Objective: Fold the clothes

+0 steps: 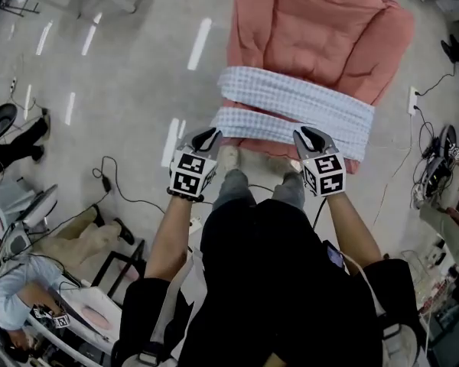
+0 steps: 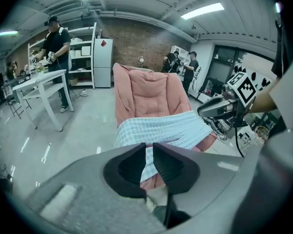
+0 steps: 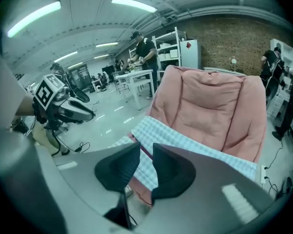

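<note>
A pink padded chair (image 1: 321, 29) is spanned by a blue-checked garment (image 1: 298, 102), already folded into a band. At its near edge the left gripper (image 1: 207, 138) and right gripper (image 1: 304, 136) are held, jaws narrowly apart, nothing pinched. Another fold seems due, for which that edge must be gripped.

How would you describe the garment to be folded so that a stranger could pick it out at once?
On the pale floor stands a big pink padded chair. Draped across its front edge lies a cloth, folded into a wide band. It alone is light blue and white check.
</note>
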A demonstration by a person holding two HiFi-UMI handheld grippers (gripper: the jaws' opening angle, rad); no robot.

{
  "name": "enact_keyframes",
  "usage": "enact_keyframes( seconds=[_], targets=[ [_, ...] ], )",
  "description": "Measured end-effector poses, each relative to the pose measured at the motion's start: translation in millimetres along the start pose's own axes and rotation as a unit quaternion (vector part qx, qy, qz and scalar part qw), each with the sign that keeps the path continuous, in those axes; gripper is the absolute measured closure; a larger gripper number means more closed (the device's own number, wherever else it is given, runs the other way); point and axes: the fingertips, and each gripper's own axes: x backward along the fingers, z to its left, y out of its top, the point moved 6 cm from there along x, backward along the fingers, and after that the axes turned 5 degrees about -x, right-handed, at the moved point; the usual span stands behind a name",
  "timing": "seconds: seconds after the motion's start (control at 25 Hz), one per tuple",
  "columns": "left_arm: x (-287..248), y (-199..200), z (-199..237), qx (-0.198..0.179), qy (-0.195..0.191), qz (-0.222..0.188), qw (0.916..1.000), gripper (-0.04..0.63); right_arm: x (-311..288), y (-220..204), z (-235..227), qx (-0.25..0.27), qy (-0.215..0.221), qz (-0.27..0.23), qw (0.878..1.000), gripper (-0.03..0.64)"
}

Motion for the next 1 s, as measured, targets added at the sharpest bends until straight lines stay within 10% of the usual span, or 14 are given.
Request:
enact_keyframes(
  seconds=[0.28,0.56,1.0],
  targets=[
    [-27,-35,28,-0.081,-0.035,0.039,0.9954,0.540,-44,-10,42,0.013,0.002,0.017,1.000,0.531],
    [-80,-68,37,-0.203,-0.067,0.102,0.9716,0.552,-36,-61,42,-0.038,-0.024,0.058,0.997,0.535],
    [-129,-157,63,-0.219,-0.108,0.123,0.9620,0.532,-67,-106,40,-0.067,-0.024,0.090,0.993,0.545]
  ],
)
